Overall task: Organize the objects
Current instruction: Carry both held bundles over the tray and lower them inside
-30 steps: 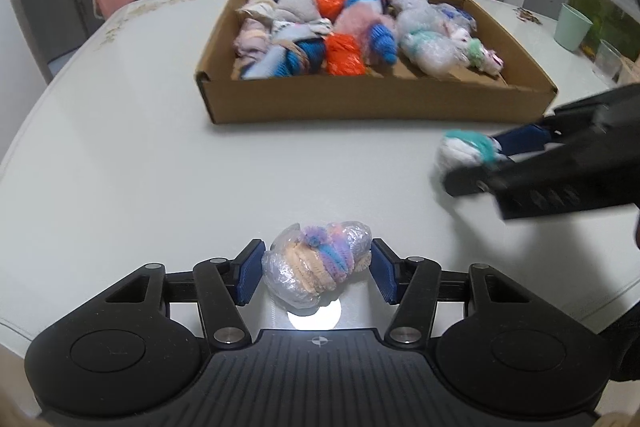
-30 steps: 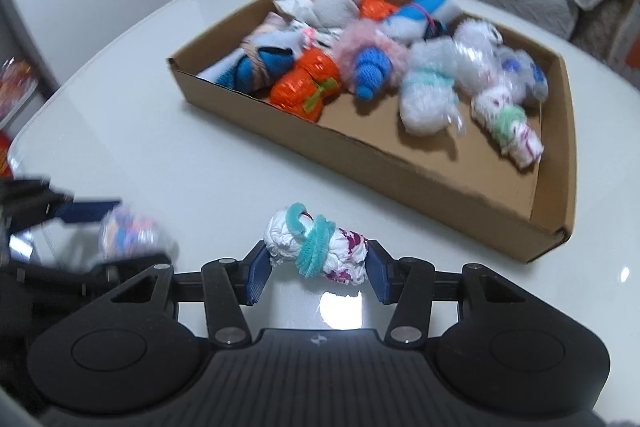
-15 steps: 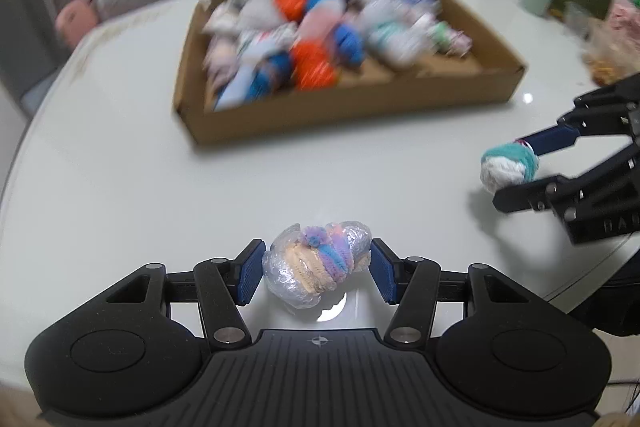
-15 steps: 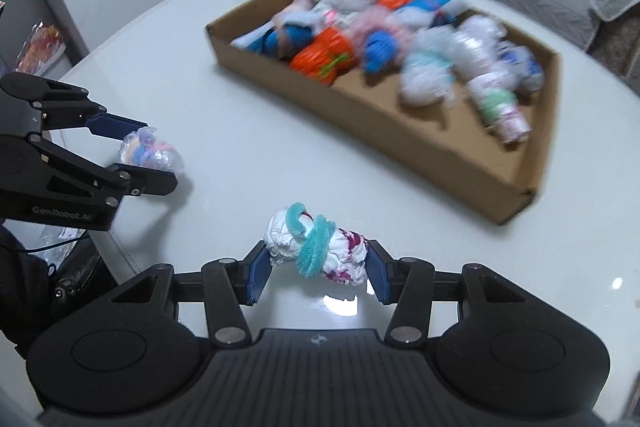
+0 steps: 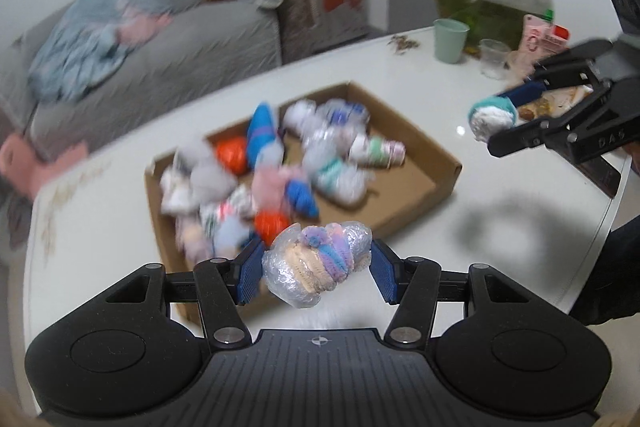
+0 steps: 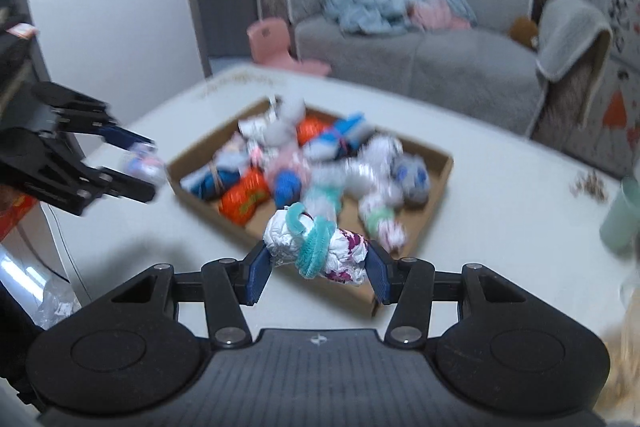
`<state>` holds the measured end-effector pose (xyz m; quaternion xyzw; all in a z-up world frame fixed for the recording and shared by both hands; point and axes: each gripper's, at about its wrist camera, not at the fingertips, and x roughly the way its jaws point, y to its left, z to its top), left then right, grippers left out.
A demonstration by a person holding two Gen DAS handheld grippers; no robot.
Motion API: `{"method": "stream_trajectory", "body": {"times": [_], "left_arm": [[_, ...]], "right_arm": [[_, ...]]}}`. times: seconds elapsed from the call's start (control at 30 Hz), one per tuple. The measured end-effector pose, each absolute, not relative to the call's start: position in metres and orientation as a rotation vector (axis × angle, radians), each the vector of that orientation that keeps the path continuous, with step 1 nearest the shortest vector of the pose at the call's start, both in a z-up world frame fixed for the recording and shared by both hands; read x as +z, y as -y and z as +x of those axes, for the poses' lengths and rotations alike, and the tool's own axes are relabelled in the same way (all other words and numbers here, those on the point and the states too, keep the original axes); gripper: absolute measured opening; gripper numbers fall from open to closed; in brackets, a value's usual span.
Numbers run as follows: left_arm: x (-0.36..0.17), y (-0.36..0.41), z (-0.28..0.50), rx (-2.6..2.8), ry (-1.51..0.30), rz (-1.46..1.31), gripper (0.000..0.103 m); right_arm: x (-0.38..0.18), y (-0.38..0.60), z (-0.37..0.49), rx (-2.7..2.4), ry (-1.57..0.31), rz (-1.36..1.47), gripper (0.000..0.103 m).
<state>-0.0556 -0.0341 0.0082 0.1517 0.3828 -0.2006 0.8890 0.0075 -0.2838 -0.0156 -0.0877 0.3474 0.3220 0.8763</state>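
The left gripper [image 5: 316, 271] is clamped on a plastic-wrapped pastel sock bundle [image 5: 316, 267], held in the air over the near edge of the cardboard tray [image 5: 440, 183], which sits at 12 o'clock on the white table [image 5: 100, 227]. The right gripper [image 6: 316, 259] is closed around a white bundle tied with a teal band [image 6: 320, 247], also raised above the tray's near wall. The tray is filled with blurred wrapped bundles [image 5: 280, 163]. A green cup [image 5: 450, 39] stands at 1 o'clock.

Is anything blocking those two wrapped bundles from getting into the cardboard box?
Nothing visible. The left tongs and right tongs each hold a bundle above the open-topped cardboard box; only other bundles crowd its left half.
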Motion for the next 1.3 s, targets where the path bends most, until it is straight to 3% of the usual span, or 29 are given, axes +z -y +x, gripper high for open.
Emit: {"method": "stream_trajectory", "body": {"times": [0.4,0.77,1.3], "left_arm": [[-0.012,0.088,0.023,-0.553,-0.751,0.365,0.062],[-0.069,0.140,0.063,-0.691,-0.825,0.345,0.062],[-0.094,0.111,0.066,-0.697,-0.939,0.596,0.062]], "right_arm": [[-0.017,0.274,0.064,0.757,-0.680,-0.277,0.047],[-0.033,0.297,0.075,0.710,-0.737,-0.297,0.047],[-0.052,0.267,0.087,0.787,-0.763,-0.438,0.047]]}}
